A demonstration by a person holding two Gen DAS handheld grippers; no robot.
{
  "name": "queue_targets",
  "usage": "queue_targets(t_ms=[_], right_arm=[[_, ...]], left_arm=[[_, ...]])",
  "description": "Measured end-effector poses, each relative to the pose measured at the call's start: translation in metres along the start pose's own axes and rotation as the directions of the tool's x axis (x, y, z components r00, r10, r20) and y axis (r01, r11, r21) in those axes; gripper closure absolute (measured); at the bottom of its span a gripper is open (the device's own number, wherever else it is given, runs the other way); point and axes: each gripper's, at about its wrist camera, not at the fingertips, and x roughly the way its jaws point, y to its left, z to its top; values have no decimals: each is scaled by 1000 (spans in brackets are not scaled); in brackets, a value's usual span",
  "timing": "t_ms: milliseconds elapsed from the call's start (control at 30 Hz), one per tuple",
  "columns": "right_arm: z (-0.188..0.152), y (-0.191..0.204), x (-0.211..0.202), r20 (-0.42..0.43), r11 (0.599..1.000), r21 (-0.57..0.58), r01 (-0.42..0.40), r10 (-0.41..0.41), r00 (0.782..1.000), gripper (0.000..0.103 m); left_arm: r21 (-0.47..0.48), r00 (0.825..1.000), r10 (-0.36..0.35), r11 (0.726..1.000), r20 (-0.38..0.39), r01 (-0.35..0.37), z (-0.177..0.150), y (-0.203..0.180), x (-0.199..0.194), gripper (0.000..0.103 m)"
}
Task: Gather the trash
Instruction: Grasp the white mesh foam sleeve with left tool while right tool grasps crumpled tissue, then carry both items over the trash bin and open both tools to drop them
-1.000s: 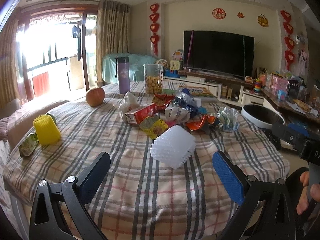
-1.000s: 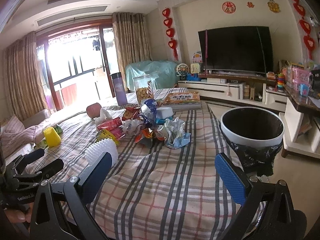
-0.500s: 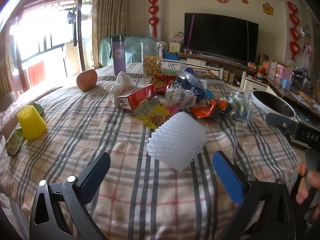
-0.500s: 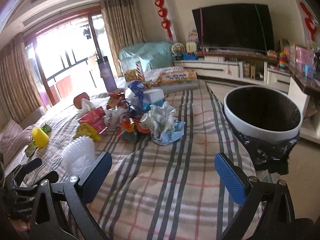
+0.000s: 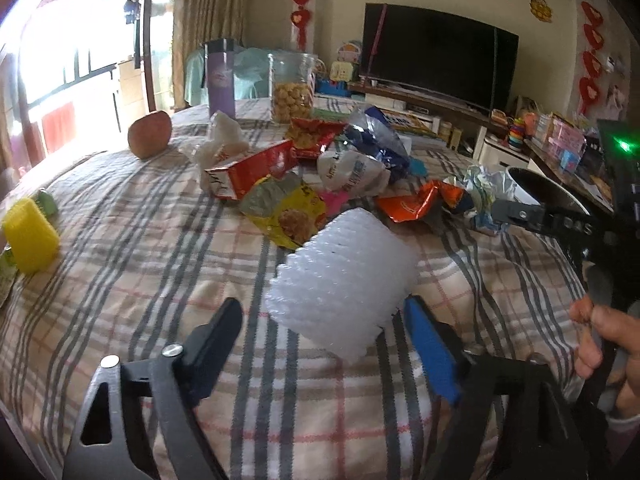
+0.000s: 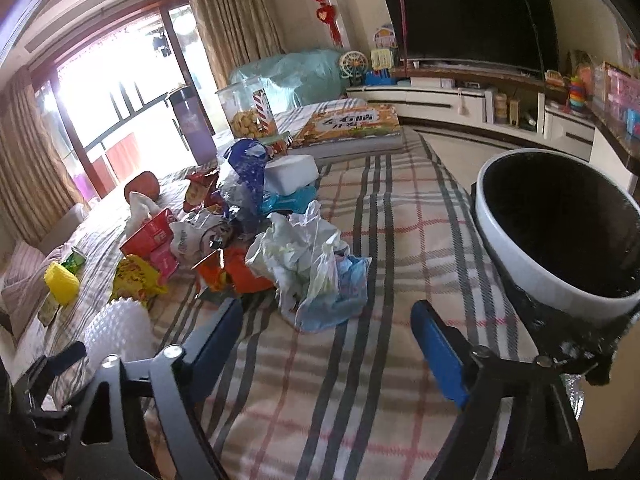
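Observation:
A white foam fruit net (image 5: 344, 276) lies on the plaid tablecloth (image 5: 132, 264), just ahead of my open left gripper (image 5: 324, 320), its near end between the fingertips. It also shows in the right wrist view (image 6: 120, 328). Behind it is a heap of snack wrappers (image 5: 304, 184). My right gripper (image 6: 326, 322) is open and empty, close before a crumpled white and blue plastic bag (image 6: 316, 268). A white bin with a black liner (image 6: 560, 240) stands at the table's right edge.
An apple (image 5: 150, 139), a purple bottle (image 5: 221, 78), a jar of snacks (image 5: 292, 88) and a book (image 6: 352, 124) sit at the far side. A yellow foam net (image 5: 28, 236) is at the left. A TV stands behind.
Both grippers have moved forward and lower over the table. The white foam net is now much closer to my left gripper, and the crumpled bag closer to my right.

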Motion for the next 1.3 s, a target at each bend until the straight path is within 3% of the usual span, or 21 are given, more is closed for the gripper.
queue_targets(t_ms=[100, 133, 167, 267, 667, 1300], right_arm=[[2, 1, 10, -26, 1000, -9, -12, 12, 1000, 48], [3, 1, 13, -35, 1000, -11, -9, 9, 999, 65], [2, 1, 16, -45, 1000, -11, -11, 11, 999, 73], [0, -2, 9, -26, 1000, -10, -19, 19, 999, 78], [-3, -39, -45, 37, 998, 59, 2, -4, 999, 80], [4, -114, -95, 88, 981, 171, 90, -106, 990, 80]], left_arm=[[17, 1000, -18, 1000, -17, 18, 2, -2, 7, 49], [28, 999, -30, 999, -29, 31, 2, -4, 10, 61], [34, 999, -37, 999, -39, 38, 3, -5, 12, 67], [57, 997, -57, 997, -45, 59, 5, -13, 14, 78], [138, 988, -154, 978, -28, 157, 27, -59, 13, 82], [229, 966, -247, 939, -76, 258, 78, -143, 63, 81]])
